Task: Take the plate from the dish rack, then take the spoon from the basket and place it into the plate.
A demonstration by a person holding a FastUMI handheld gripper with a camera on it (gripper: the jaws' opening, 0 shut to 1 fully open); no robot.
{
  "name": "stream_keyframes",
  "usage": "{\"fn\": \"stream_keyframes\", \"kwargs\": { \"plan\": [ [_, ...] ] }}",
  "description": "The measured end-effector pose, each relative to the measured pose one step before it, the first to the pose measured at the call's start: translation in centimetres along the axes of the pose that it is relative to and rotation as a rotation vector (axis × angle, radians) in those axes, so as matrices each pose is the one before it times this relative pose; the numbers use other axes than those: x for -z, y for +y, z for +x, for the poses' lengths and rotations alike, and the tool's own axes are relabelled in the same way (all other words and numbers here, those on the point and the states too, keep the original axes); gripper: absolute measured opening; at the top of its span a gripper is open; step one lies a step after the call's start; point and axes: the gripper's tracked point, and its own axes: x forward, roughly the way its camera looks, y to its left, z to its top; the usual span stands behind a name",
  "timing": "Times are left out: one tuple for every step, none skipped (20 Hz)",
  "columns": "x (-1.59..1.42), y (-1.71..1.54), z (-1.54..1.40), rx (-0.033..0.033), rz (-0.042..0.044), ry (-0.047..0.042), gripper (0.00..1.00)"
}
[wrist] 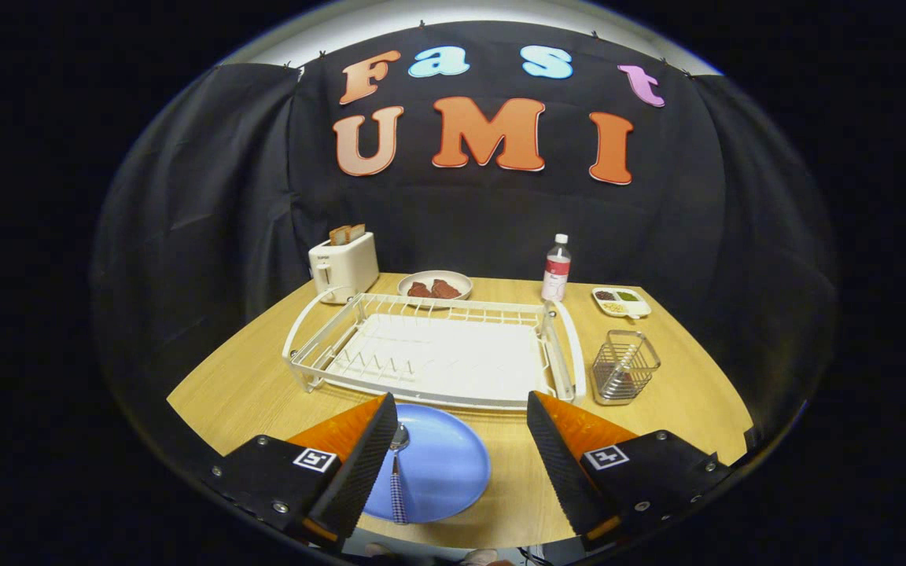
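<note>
The fingers (461,440) stand wide apart and hold nothing; their inner faces are ribbed, wedge-shaped pads. Between them, nearer the left one, a round, smooth blue plate (445,472) lies flat on the counter (233,385), a pale wood-grain top with a curved near edge. The spoon (398,472) lies in the plate close beside the left finger, its shiny metal bowl pointing far and its checked handle pointing near; the finger partly hides the plate's left side.

Just beyond the plate sits the rack (437,354), a white wire frame with rounded corners over a flat white tray, with a row of short prongs along its left part. It holds no dishes. To its right, apart from it, stands the basket (624,367), a small square cage of thin metal wire, see-through.

At the far left of the counter is a cream boxy toaster (343,267) with two slices of bread (347,233) sticking up from the slots. Behind the rack is a shallow round dish (435,284) with dark reddish pieces in it. To the right of that stands a clear plastic bottle (556,269) with a white cap, and further right a small white divided tray (620,302) with dark, green and yellow fillings.
</note>
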Motion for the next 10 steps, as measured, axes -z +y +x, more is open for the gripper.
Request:
{"fn": "stream_keyframes", "kwargs": {
  "plan": [
    [-0.990, -1.332, -0.104, 0.02004, 0.01025, -0.01637, 0.98],
    [-0.795, -1.348, -0.236, 0.01813, 0.01205, -0.01174, 0.98],
    [-0.811, -1.303, -0.126, 0.01148, 0.01112, -0.01295, 0.98],
    [-0.621, -1.218, 0.060, 0.01071, 0.00710, -0.00686, 0.98],
    [-0.576, -1.240, 0.104, 0.00927, 0.00041, -0.00288, 0.98],
    [-0.622, -1.276, 0.115, 0.01119, -0.00475, -0.00429, 0.98],
    [-0.754, -1.261, 0.149, 0.01196, -0.00688, -0.01094, 0.98],
    [-0.895, -1.055, 0.188, 0.01247, -0.00466, -0.01609, 0.98],
    [-1.089, -1.028, 0.043, 0.00750, -0.00237, -0.02001, 0.98],
    [-0.925, -0.895, 0.016, 0.00792, -0.00176, -0.01832, 0.98]
  ]
}}
